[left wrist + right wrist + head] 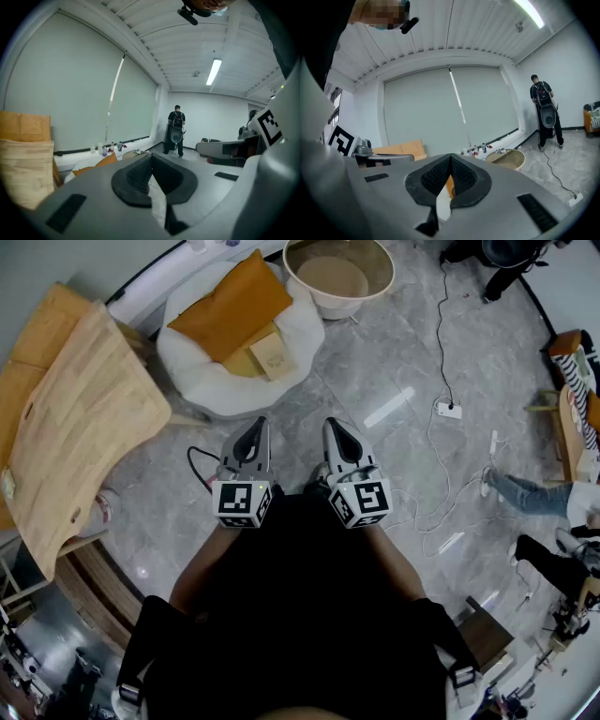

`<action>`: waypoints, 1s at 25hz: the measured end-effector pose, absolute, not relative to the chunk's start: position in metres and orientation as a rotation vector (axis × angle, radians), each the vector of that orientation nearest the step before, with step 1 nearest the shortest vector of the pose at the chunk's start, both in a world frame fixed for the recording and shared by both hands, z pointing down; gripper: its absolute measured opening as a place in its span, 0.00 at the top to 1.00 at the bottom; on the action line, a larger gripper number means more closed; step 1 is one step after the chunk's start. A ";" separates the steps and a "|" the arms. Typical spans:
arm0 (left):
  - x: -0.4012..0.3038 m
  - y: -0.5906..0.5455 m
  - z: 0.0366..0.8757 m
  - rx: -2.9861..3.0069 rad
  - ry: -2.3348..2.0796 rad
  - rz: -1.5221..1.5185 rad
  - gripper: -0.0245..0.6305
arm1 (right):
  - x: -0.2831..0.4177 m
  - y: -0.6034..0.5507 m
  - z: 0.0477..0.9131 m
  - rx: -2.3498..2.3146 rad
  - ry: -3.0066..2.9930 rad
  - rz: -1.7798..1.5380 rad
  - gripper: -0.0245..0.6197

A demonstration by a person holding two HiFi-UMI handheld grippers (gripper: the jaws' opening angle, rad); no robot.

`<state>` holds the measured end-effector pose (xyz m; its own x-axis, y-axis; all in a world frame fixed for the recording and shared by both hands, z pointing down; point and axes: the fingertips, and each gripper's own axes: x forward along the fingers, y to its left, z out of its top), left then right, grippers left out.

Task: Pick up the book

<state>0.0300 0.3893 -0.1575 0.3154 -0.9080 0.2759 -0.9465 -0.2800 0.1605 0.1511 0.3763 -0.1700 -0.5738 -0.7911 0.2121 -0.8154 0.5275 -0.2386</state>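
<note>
landmark: white round cushion point(199, 379) on the grey marbled floor point(403, 352), ahead of the person
book: tan book point(273, 354) lying flat on top of the cushion, toward its right side, its upper edge tucked against the orange pillow
orange pillow point(230, 304): resting on the cushion, covering its far middle part
left gripper point(261, 425): held level close to the body, just short of the cushion's near edge; in the left gripper view point(151, 158) its dark pads meet at the tips with nothing between them; well apart from the book
right gripper point(332, 425): just beside the left one, also short of the cushion's near edge; in the right gripper view point(450, 159) the jaws are pressed fully together and empty
round tub point(339, 277): just beyond the cushion's far right edge
wooden chair point(84, 427): close to the left of the cushion
power strip point(449, 411): on the floor well to the right of the cushion, white cable trailing from it
</note>
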 end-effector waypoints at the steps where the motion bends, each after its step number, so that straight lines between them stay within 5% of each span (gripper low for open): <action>1: 0.027 0.389 -0.157 2.295 -1.669 0.189 0.95 | 0.148 0.376 -0.170 1.414 -2.675 0.481 0.96; 25: -0.041 0.395 -0.143 2.337 -1.563 0.155 0.95 | 0.090 0.388 -0.167 1.569 -2.572 0.447 0.96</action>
<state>-0.0415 0.3947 -0.1432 0.3941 -0.8795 0.2667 -0.9148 -0.3472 0.2066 0.0902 0.3877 -0.1671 -0.4658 -0.8539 0.2320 -0.8821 0.4275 -0.1978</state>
